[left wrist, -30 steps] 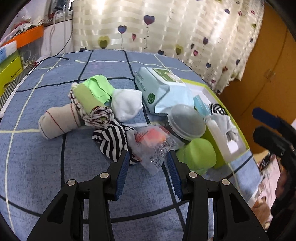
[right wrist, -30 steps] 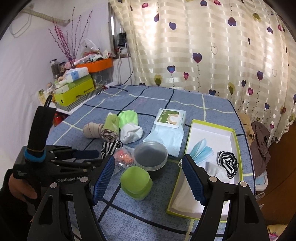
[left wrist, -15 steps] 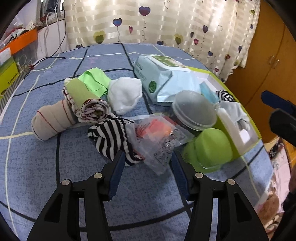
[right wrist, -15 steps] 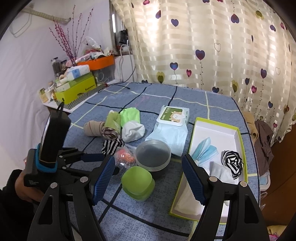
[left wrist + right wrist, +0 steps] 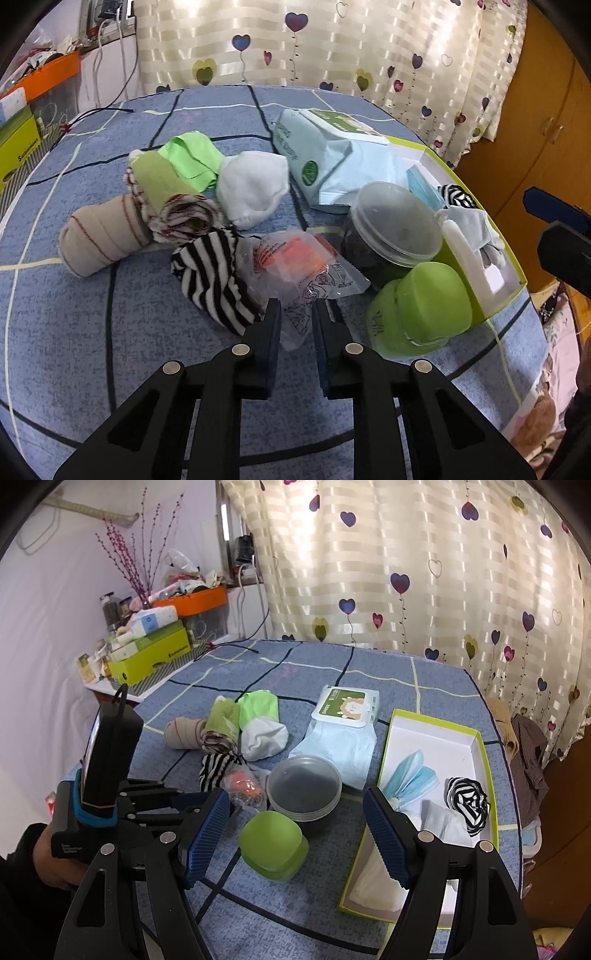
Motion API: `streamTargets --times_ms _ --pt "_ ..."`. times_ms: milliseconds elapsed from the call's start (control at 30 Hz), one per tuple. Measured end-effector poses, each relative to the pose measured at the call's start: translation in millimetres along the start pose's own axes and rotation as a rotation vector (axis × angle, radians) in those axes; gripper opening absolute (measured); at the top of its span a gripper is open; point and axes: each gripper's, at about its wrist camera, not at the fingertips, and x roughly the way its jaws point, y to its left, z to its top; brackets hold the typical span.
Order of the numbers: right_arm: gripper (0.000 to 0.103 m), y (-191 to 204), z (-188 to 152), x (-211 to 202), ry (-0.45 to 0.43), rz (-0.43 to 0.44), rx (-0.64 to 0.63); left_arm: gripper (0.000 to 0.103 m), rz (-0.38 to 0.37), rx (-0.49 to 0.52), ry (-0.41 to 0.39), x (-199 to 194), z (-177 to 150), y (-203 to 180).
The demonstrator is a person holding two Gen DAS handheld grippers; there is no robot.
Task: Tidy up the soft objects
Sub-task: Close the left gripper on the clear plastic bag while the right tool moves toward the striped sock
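My left gripper (image 5: pixel 296 314) has its fingers closed narrowly on the near corner of a clear plastic packet (image 5: pixel 303 275) with orange contents, lying on the blue bedspread. A black-and-white striped sock (image 5: pixel 210 275) lies just left of it. Behind are a beige rolled sock (image 5: pixel 99 236), a green-striped roll (image 5: pixel 166 195), a bright green cloth (image 5: pixel 192 157) and a white sock (image 5: pixel 253 188). My right gripper (image 5: pixel 295 834) is wide open and empty, above the green box's (image 5: pixel 480 755) near left side. The box holds blue masks (image 5: pixel 413 777), a striped sock (image 5: pixel 467 805) and white cloth.
A round lidded tub (image 5: pixel 391 225), a green lidded jar (image 5: pixel 424 310) and a wet-wipes pack (image 5: pixel 332 162) sit right of the packet. A shelf with boxes (image 5: pixel 155 653) stands at the far left; curtains hang behind. A wooden cupboard (image 5: pixel 535 110) is to the right.
My left gripper moved forward onto the plastic packet and its fingers closed from wide open to a narrow grip on the packet's corner. The right gripper stayed open, hardly shifting.
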Motion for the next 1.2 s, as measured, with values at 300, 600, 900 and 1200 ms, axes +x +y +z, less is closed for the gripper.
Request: streamTargets --times_ms 300,600,900,1200 --pt "0.075 5.3 1.1 6.0 0.002 0.021 -0.013 0.007 0.019 -0.049 -0.038 -22.5 -4.3 25.0" --pt "0.075 17.0 4.7 7.4 0.007 0.039 -0.035 0.01 -0.083 -0.087 -0.061 -36.3 -8.6 35.2" --pt "0.075 15.9 5.4 2.9 0.006 0.031 -0.039 0.04 -0.146 -0.091 0.006 -5.5 1.0 19.2" --pt "0.075 13.2 4.0 3.8 0.009 0.037 -0.033 0.043 -0.109 -0.051 0.041 14.5 9.4 4.8"
